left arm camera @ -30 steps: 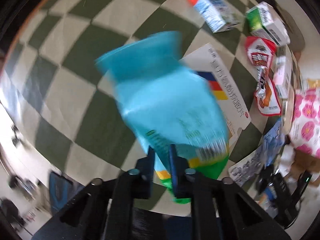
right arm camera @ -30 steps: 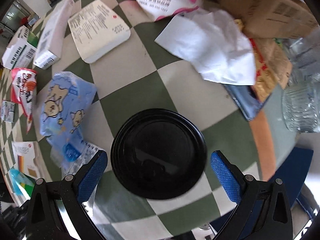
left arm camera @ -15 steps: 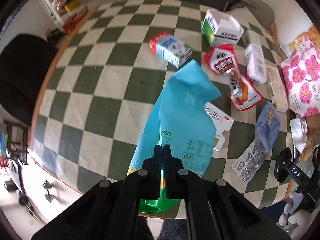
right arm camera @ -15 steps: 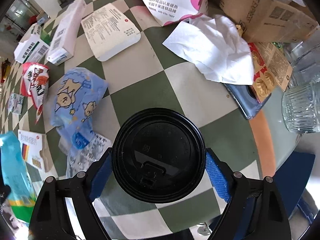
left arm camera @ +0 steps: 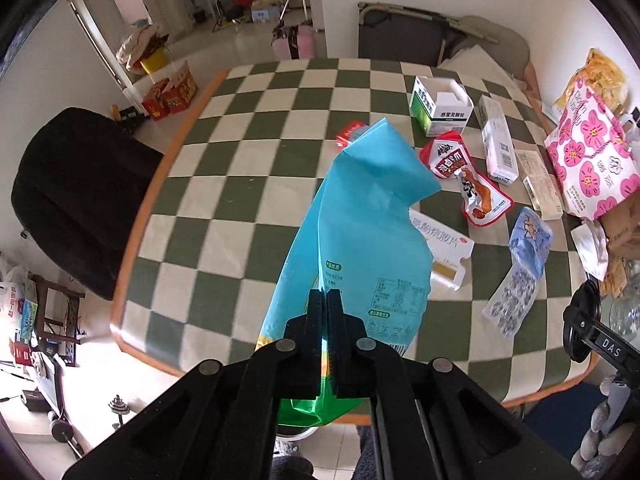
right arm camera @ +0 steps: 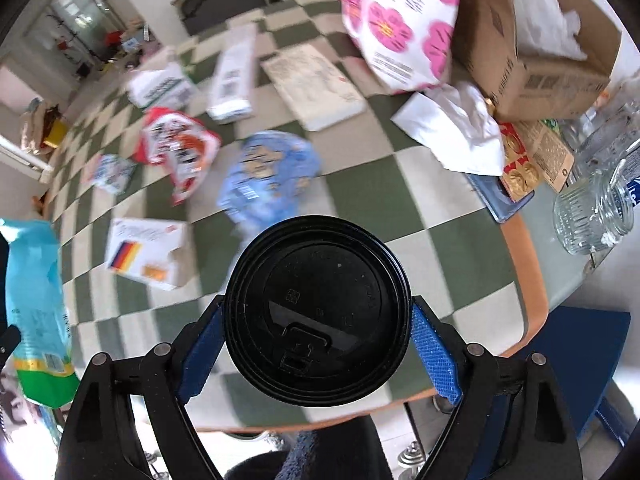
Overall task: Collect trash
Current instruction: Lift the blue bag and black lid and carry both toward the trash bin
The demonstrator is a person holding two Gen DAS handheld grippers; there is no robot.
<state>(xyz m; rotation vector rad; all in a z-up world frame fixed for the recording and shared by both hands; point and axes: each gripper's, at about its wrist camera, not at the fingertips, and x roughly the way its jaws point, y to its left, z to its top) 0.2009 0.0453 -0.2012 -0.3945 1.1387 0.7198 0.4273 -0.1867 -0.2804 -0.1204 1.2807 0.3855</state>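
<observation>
The counter point(left arm camera: 248, 184), covered in a green-and-cream checked cloth with an orange edge, fills most of both views, and a black chair point(left arm camera: 76, 196) stands at its left side in the left wrist view. At the counter's far right a brown cardboard box point(right arm camera: 536, 40) sits beside a white bag printed with pink flowers point(left arm camera: 588, 160).

The left gripper point(left arm camera: 327, 308) is clamped tight on a long turquoise snack bag point(left arm camera: 360, 232), which hangs above the cloth, clear of it; the same bag shows at the left edge of the right wrist view.

The right gripper point(right arm camera: 316, 344) grips a cup with a black lid point(right arm camera: 316, 316), its blue pads point(right arm camera: 432, 356) pressed against the sides below the lid's rim, the cup held over the counter's near edge.

Lying on the cloth are an open green-and-white medicine box point(left arm camera: 440, 108), a flat white carton with a black-red-yellow stripe point(right arm camera: 148, 252), a long white box point(left arm camera: 498, 144), a red-and-white snack wrapper point(left arm camera: 480, 196), a pale blue wrapper with cartoon figures point(right arm camera: 272, 176) and a crumpled white tissue point(right arm camera: 456, 128). A ribbed glass jar point(right arm camera: 592, 216) stands near the counter's right edge.
</observation>
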